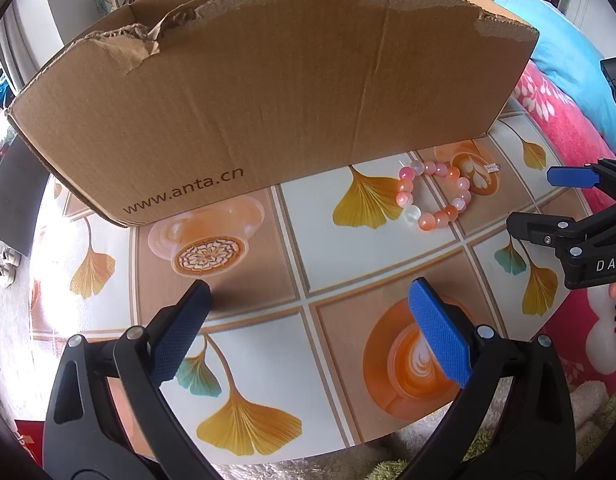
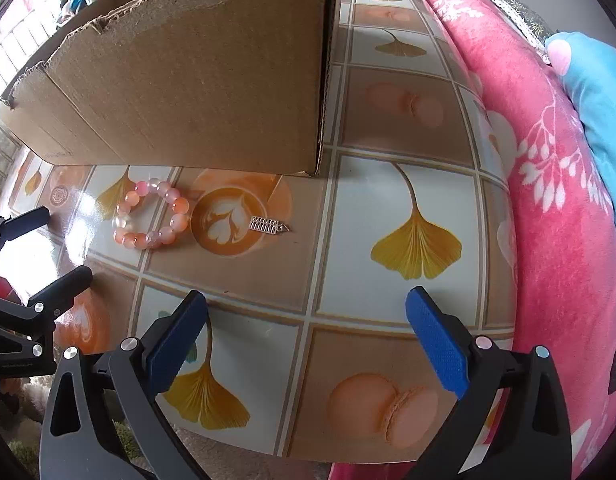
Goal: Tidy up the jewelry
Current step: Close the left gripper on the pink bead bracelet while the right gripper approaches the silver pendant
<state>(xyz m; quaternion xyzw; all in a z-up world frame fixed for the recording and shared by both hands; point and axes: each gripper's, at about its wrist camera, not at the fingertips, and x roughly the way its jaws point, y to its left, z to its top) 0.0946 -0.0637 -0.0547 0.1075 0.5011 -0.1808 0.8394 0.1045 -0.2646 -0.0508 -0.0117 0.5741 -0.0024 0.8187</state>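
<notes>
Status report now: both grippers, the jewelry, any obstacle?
Left gripper open, empty. Right gripper open, empty. Bead bracelet and small silver charm on table, beside cardboard box. Nothing blocks them.

Home: patterned tablecloth, pink blanket, shoes.

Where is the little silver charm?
The silver charm lies on the table, just right of the bead bracelet, in front of the cardboard box.

Both wrist views look steeply down, sharing the bracelet
</notes>
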